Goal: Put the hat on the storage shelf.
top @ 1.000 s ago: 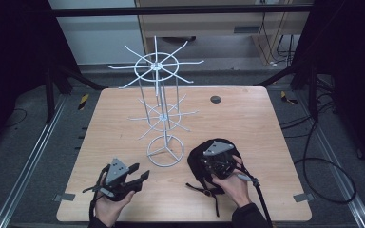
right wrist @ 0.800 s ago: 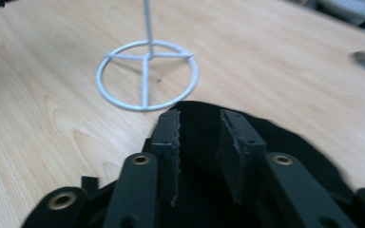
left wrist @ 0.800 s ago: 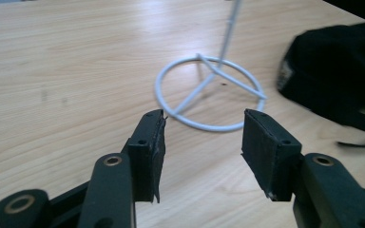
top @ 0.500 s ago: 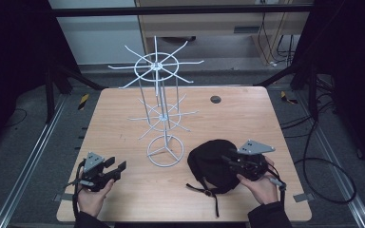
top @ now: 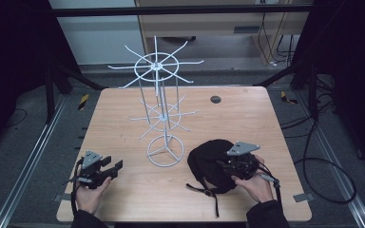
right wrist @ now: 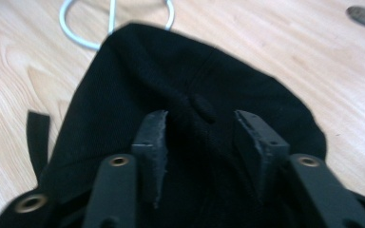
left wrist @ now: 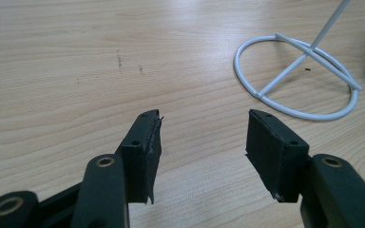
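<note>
While the black cap [top: 214, 164] lies flat on the wooden table [top: 247, 114], just right of the ring base of the white wire hat stand [top: 164, 118], nothing has yet been hung on any of the stand's prongs, so the work is judged to be at its very start. The cap's strap [top: 208, 192] trails toward the table's near edge.

The right gripper [right wrist: 200, 124] is held low over the cap's crown, and in the right gripper view its jaws are seen standing apart on either side of the crown button [right wrist: 202, 107], with a ridge of fabric between them. These jaws have just been opening, and the pads are not seen pressing on the cloth, so the cap is judged not to be gripped at this moment.

The left gripper [left wrist: 203, 137] is held near the table's left front corner, well apart from the cap, with its jaws spread wide over bare wood and nothing between them; they have just been opening further. The stand's ring base [left wrist: 297, 78] is seen ahead of them and to their right.

What is left, as far as can be judged: the cap has to be grasped, lifted and placed on a prong of the stand.
</note>
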The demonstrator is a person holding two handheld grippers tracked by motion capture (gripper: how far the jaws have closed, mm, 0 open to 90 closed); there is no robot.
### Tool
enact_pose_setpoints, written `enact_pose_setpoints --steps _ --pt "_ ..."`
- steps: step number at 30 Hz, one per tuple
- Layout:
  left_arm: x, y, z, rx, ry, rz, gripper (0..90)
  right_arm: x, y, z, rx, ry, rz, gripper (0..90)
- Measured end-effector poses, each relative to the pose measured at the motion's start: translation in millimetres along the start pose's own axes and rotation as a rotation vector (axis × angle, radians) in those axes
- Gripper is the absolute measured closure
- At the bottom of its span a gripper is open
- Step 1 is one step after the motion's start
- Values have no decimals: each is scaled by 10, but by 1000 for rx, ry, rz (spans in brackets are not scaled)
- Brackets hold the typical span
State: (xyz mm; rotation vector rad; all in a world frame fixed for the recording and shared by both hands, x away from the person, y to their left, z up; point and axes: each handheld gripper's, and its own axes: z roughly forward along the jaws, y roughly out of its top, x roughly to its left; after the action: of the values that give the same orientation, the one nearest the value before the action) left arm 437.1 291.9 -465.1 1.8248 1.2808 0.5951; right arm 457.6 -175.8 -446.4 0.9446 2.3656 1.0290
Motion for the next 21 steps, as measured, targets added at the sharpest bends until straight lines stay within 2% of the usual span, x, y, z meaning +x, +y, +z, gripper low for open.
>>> enact_pose_setpoints --steps 1,2,4,6,14,21 --pt "0 0 0 0 0 0 454 0 0 0 0 0 0 584" --pt "7 -1 1 2 -2 -2 454 0 -7 27 25 11 1 659" --pt "20 -2 3 2 -4 -13 454 -13 -15 28 39 16 0 748" --pt "33 -5 6 1 -3 -17 454 -21 -22 19 40 19 9 792" --pt "58 -3 -4 3 -5 -24 455 -56 -25 -61 17 8 13 815" --pt "62 -6 5 -2 0 -14 451 -102 -13 -244 -59 -6 37 817"
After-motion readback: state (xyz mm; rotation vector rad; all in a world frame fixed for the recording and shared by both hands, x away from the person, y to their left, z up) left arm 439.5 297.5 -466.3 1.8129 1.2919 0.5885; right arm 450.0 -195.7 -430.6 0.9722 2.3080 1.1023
